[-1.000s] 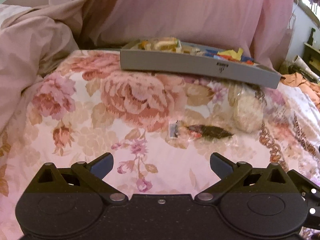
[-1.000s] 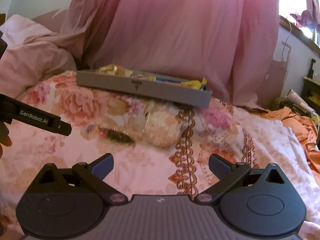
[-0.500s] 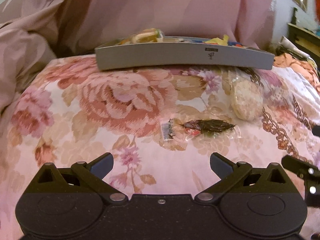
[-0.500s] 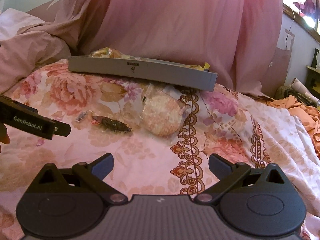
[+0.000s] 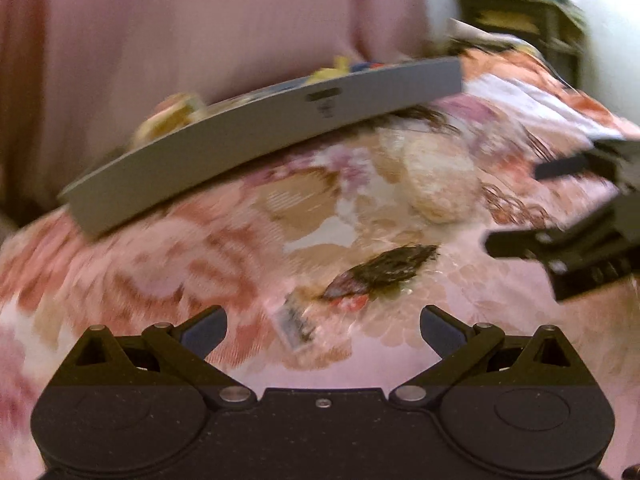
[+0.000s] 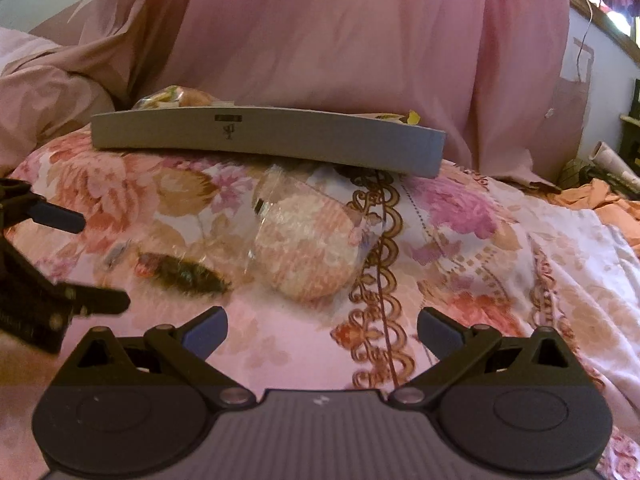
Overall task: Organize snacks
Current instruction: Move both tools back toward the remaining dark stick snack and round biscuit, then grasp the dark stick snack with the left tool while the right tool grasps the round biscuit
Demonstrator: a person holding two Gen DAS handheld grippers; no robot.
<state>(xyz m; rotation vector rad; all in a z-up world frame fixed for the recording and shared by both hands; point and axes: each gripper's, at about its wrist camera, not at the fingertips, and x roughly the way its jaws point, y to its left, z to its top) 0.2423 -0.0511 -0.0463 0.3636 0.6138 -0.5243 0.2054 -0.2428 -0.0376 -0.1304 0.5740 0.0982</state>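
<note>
Two wrapped snacks lie loose on the floral bed cover [image 6: 500, 240]: a dark, elongated snack [image 6: 182, 272] in crinkly clear film and a round, pale puffed cake [image 6: 308, 256] in a clear bag, side by side. Behind them, toward the bed's far edge, sits one flat grey tray [image 6: 280, 136] holding more packets. The left gripper [image 5: 323, 322] and right gripper [image 6: 322, 324] both hold their jaws apart, empty, over bare quilt.

Left wrist view motion-blurred; gray tray [image 5: 256, 136] wall hides most snacks inside; their kinds unreadable.
</note>
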